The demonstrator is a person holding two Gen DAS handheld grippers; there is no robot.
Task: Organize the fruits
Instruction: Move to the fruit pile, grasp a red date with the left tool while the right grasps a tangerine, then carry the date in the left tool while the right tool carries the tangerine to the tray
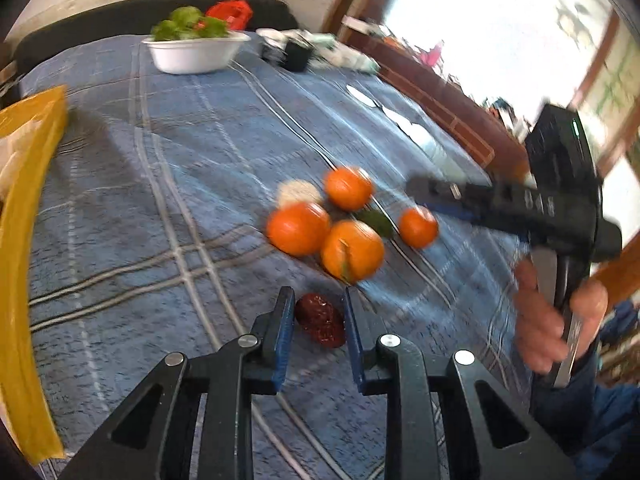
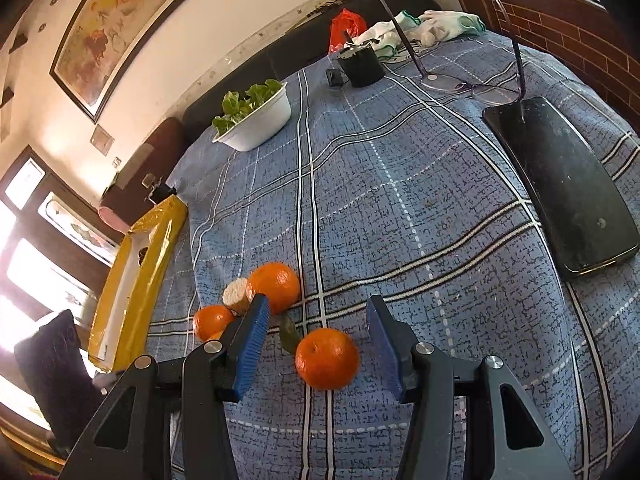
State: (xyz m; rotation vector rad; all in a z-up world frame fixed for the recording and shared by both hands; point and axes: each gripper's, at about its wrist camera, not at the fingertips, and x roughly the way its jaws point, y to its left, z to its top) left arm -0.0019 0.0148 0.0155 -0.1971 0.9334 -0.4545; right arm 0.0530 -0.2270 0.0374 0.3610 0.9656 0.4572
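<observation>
- Blue pads (image 1: 282, 322) of the left gripper (image 1: 318, 316) are closed on a red date (image 1: 320, 320), just short of 4 oranges (image 1: 352, 250), for sorting.
- An orange (image 2: 327, 358) is framed, ungripped, by the half-open right gripper (image 2: 320, 340).

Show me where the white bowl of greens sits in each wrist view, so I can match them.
Left wrist view: the white bowl is at the upper left, on the far end of the blue plaid cloth.
Right wrist view: the bowl is upper left of centre, near the cloth's far edge.
Shared landmark: the red bag behind the table.
</observation>
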